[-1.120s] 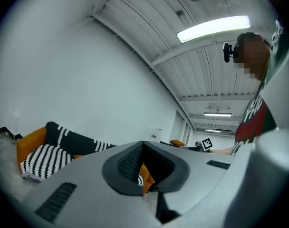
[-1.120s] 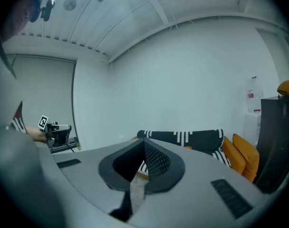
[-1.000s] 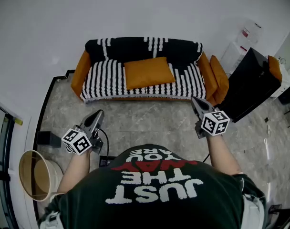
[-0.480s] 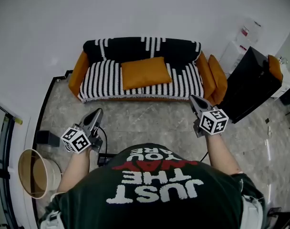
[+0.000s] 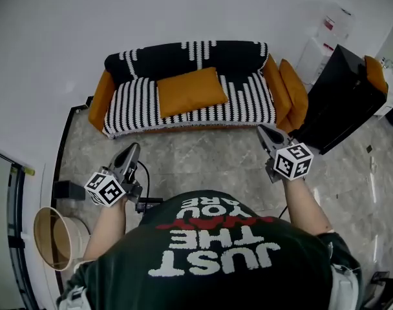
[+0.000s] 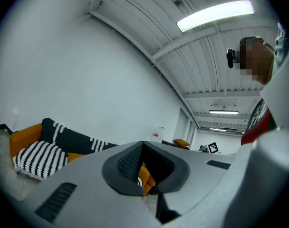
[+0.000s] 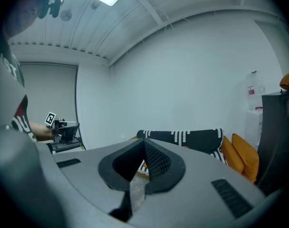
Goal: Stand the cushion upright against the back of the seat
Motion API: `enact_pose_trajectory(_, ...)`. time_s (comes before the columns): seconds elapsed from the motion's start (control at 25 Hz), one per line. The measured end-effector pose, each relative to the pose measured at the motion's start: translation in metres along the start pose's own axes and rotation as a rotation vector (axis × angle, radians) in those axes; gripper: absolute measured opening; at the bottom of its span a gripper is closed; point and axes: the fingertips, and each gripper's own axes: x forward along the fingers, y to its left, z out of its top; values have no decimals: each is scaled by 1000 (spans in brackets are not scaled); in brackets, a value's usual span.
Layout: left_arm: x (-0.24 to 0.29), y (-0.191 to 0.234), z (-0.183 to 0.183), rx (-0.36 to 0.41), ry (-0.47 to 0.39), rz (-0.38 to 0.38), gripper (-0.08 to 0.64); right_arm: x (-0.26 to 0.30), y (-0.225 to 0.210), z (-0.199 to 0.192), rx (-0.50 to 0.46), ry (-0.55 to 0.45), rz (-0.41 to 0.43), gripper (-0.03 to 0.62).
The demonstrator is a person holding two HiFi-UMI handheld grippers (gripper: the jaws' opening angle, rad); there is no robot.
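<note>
An orange cushion (image 5: 190,90) lies flat on the seat of a sofa (image 5: 128,105) draped in a black and white striped throw, against the far wall. The sofa's back (image 5: 183,55) is behind the cushion. My left gripper (image 5: 133,149) is held over the stone floor, well short of the sofa's left half, shut and empty. At the same distance, off the sofa's right end, my right gripper (image 5: 262,130) is also shut and empty. In the left gripper view, the left gripper (image 6: 142,144) points at the sofa (image 6: 40,158). The right gripper (image 7: 144,141) faces the sofa (image 7: 192,137) too.
A second orange cushion (image 5: 293,90) leans against the sofa's right arm. A black cabinet (image 5: 335,105) stands right of it, a white unit (image 5: 320,50) behind. A round wooden basket (image 5: 54,237) and a small black box (image 5: 66,190) with a cable sit at the left.
The person has stepped toward the sofa, carrying both grippers forward with them. The sofa has slid up and left in the head view. The cushion has not moved on the seat.
</note>
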Motion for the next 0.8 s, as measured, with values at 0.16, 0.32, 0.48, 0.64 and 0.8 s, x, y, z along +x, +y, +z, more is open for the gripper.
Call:
enact_pose_trajectory(0.16,19,19,3,-18,5,0,11,20,-9,-4,20,9,6,25)
enact_pose_trajectory(0.32,50,61,5,-39,10,-12,11,62,-20,-5,15,33,-4,25)
enact_pose_trajectory(0.48,92,132,7,-70,9,-55,11,129,-31,-1,7,46,-36,25)
enact_pose_trajectory(0.64,155,220,20,-92,21,-135,11,214,-49,28,-11,27,-84,25)
enact_pose_trajectory(0.8,214,293,59,-124,36,-187,11,292,-55,74,-9,-2,-114,25)
